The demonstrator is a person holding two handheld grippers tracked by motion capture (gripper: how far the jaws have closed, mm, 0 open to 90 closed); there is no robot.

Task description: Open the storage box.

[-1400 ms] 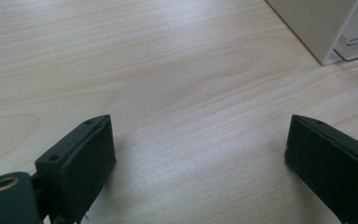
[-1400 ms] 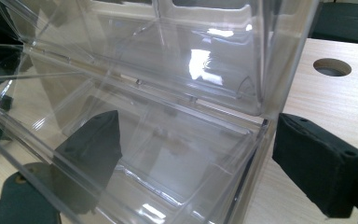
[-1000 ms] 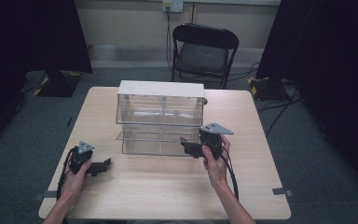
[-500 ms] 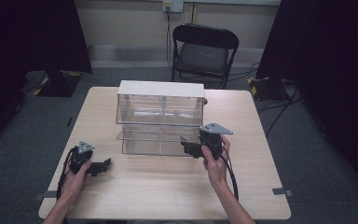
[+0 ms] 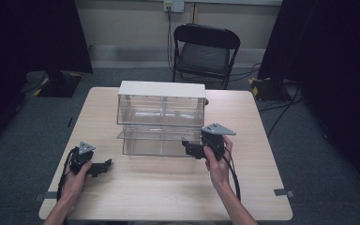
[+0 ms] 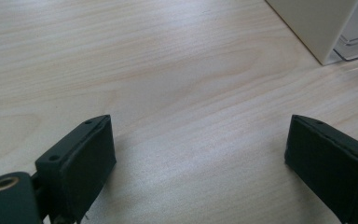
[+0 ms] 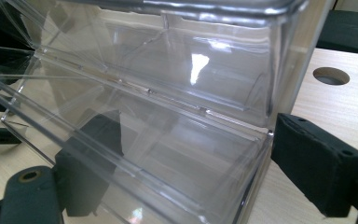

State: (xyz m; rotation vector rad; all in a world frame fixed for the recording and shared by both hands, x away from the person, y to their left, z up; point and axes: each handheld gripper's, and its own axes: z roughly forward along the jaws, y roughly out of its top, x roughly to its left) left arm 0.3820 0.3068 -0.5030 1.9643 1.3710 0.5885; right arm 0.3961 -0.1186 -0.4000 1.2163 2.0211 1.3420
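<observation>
The clear drawer [image 5: 161,140] juts out from the bottom of the cabinet [image 5: 161,101] at mid-table. Its walls blur in reflections, so I can't tell whether my right gripper [image 5: 193,149] touches it; its jaws gape around the drawer's corner. My left gripper [image 5: 104,166] rests wide open, holding nothing, on the table [image 5: 168,187].

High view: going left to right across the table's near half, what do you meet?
Left gripper → pulled-out clear drawer → right gripper, with its jaws astride the drawer's right front corner.
</observation>
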